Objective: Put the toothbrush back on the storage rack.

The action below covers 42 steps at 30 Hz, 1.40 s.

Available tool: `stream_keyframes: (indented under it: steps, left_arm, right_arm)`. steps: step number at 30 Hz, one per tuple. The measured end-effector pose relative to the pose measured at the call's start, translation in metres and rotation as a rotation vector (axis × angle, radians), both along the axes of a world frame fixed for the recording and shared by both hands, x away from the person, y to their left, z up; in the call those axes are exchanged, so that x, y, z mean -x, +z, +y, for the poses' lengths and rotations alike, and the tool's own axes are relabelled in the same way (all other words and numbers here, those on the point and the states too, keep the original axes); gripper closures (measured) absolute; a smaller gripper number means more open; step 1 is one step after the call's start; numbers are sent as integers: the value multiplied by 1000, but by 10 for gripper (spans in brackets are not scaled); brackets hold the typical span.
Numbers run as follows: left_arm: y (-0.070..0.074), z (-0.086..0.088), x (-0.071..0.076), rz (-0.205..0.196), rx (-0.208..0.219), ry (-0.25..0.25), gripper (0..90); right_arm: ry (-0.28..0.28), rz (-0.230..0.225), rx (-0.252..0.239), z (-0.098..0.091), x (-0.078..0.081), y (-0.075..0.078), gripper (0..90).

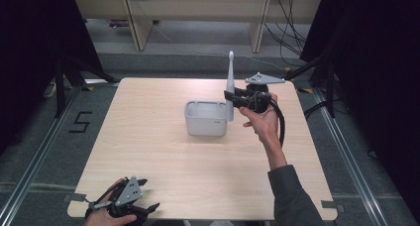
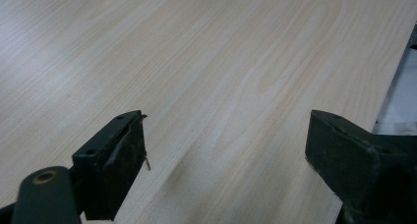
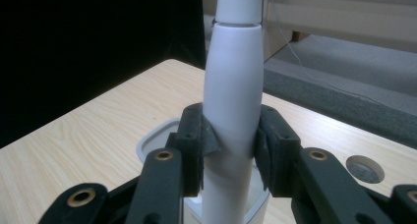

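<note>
An electric toothbrush (image 3: 231, 96) is clamped upright between the fingers (image 3: 199, 135) of the right gripper (image 1: 232, 98), its handle pressed on both sides. Its lower end is held at the right rim of a white rectangular container (image 1: 205, 119) on the worktop (image 1: 148, 137). The left gripper (image 1: 143, 194) is kept at the near left edge, fingers (image 2: 113, 155) spread wide with nothing between them.

electric toothbrush (image 1: 230, 82): 1 | white container (image 1: 205, 119): 1 | grippers: 2 | table (image 1: 148, 137): 1
</note>
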State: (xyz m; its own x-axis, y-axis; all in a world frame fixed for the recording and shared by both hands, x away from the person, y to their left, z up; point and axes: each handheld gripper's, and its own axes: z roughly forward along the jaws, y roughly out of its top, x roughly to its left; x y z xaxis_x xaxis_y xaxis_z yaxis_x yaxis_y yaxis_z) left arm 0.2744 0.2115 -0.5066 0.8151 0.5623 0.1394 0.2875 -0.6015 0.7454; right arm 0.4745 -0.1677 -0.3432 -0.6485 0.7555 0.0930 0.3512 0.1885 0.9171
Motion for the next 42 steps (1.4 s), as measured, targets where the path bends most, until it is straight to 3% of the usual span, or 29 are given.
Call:
stream_keyframes:
  steps: [3, 6, 8, 12, 16, 19, 24, 34, 35, 37, 42]
  left_arm:
    - [0, 0, 0, 1, -1, 0, 148]
    - [0, 0, 0, 1, 0, -2, 148]
    - [0, 0, 0, 0, -2, -1, 148]
    - [0, 0, 0, 2, 0, -2, 148]
    - [1, 0, 1, 23, 8, -4, 148]
    - [1, 1, 0, 7, -4, -5, 148]
    - [1, 1, 0, 14, -9, -9, 148]
    - [0, 0, 0, 8, 12, -3, 148]
    - [0, 0, 1, 8, 13, -2, 148]
    - [0, 0, 1, 7, 14, -3, 148]
    - [0, 0, 1, 9, 13, -3, 148]
  right_arm:
    - [-10, -20, 6, 1, -4, 1, 668]
    - [-12, -7, -6, 5, -6, 2, 668]
    - [-21, -28, 0, 6, -10, 1, 668]
    - [-33, -13, -19, 10, -15, 0, 667]
    - [-43, -17, -19, 13, -22, -4, 668]
    - [-50, -13, -22, 14, -27, -9, 667]
    - [-64, -24, -24, 16, -33, -14, 668]
    - [-76, -8, -18, 22, -40, -26, 667]
    - [-79, 9, -28, 22, -40, -27, 667]
    - [-76, -8, -12, 22, -42, -30, 667]
    - [-88, 18, -22, 20, -42, -41, 666]
